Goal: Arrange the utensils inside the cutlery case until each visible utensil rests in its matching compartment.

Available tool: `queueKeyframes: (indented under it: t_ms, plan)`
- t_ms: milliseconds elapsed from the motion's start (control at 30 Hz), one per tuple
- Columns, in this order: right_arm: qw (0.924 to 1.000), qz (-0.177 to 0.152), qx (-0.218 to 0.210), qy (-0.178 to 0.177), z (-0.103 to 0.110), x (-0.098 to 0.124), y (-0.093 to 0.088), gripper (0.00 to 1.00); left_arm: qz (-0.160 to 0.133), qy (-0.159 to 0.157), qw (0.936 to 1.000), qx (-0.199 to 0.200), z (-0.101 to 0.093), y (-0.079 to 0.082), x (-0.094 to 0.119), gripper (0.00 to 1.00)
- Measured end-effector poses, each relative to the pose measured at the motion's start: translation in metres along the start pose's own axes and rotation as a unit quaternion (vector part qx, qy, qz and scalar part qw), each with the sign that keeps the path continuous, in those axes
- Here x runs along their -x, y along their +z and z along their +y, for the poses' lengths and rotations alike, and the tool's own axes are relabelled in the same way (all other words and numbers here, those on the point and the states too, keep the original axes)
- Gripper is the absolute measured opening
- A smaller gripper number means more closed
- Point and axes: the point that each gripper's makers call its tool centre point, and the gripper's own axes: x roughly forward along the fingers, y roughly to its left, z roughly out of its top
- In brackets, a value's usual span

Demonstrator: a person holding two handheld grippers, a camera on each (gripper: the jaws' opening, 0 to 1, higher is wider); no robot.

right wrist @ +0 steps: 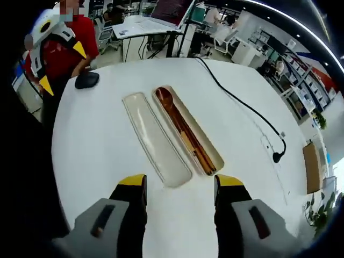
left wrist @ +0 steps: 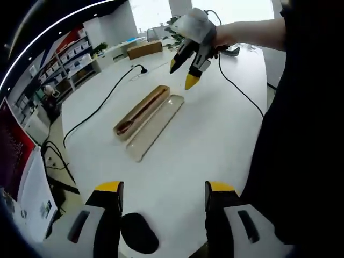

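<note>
Right gripper (right wrist: 180,189) open, utensils (right wrist: 185,131) overlapping indistinctly

No legible text, label, brand or number is showing in either view. Distant shelving and screens are appearing too blurred to read.

On the white tabletop (right wrist: 107,156), the cutlery case (right wrist: 212,156) is beige, holding brown wooden utensils (right wrist: 183,131); beside it lies a translucent cream lid (right wrist: 156,142). Both tools have grey bodies with yellow tips. A black cable (right wrist: 242,105) runs past the case.
</note>
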Motion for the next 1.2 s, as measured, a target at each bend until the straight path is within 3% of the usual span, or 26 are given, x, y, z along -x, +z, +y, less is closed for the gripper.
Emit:
queueKeyframes:
  t_ms: [300, 467, 533, 667, 900, 1200]
  plan:
    - [0.9981, 0.014, -0.058, -0.016, 0.01, 0.025, -0.048, 0.49, -0.009, 0.002, 0.9998, -0.016, 0.006, 0.008, 0.0, 0.63]
    - [0.9981, 0.027, -0.054, -0.016, 0.017, 0.03, -0.061, 0.49, -0.012, -0.002, 0.9996, -0.024, 0.005, 0.011, 0.0, 0.63]
    - [0.9982, 0.022, -0.053, -0.016, 0.019, 0.029, -0.062, 0.47, -0.013, -0.002, 0.9995, -0.029, 0.005, 0.013, 0.001, 0.63]
    - [0.9981, 0.045, -0.041, -0.007, 0.027, 0.029, -0.07, 0.48, -0.014, -0.003, 0.9994, -0.031, 0.004, 0.013, 0.001, 0.63]
    - [0.9984, 0.038, -0.041, -0.009, 0.026, 0.031, -0.066, 0.48, -0.02, 0.001, 0.9995, -0.025, 0.002, 0.013, 0.002, 0.63]
    - [0.998, 0.048, -0.032, -0.024, 0.009, 0.047, -0.077, 0.47, -0.021, 0.003, 0.9995, -0.024, 0.001, 0.009, 0.006, 0.63]
